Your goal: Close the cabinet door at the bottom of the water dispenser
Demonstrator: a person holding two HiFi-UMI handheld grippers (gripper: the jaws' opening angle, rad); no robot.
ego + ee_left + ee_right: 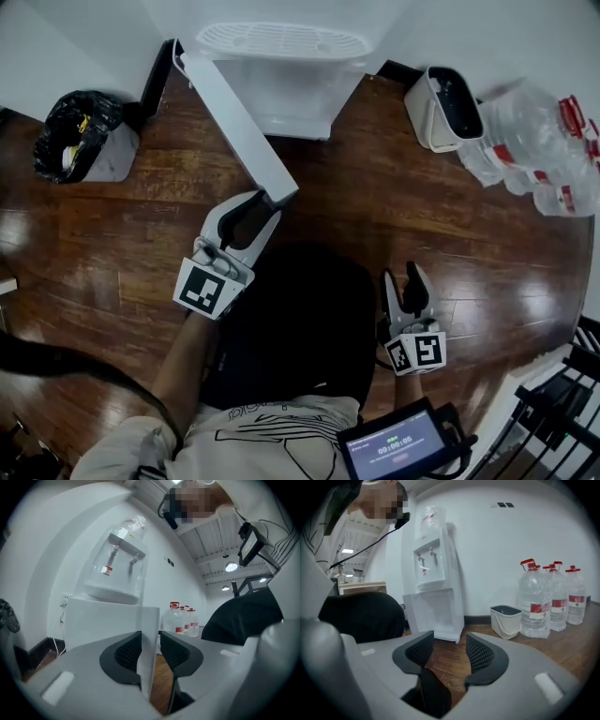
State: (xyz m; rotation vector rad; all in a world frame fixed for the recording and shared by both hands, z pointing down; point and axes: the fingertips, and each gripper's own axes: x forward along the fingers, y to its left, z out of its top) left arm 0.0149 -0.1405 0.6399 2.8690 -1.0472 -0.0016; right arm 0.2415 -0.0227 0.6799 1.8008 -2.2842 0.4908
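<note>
Cabinet door point(149, 620) free edge clamped in left claw point(151, 648); right claw point(450, 651) apart, well away.

Dark wooden plank floor point(394, 197) with a glossy varnish that mirrors the light in pale streaks. The water dispenser point(281, 94) and its cabinet door point(239, 127) are smooth white panels that look like plastic, with a faint sheen. The left tool point(263, 202) and right tool point(401, 277) have pale grey matt plastic shells; their pads point(129, 651) are black, rubbery-looking and finely ribbed. The bin bag point(70, 131) is crinkled, shiny black plastic. The water bottles point(539, 141) are clear glossy plastic, and the bucket point(424, 112) is smooth cream plastic.
</note>
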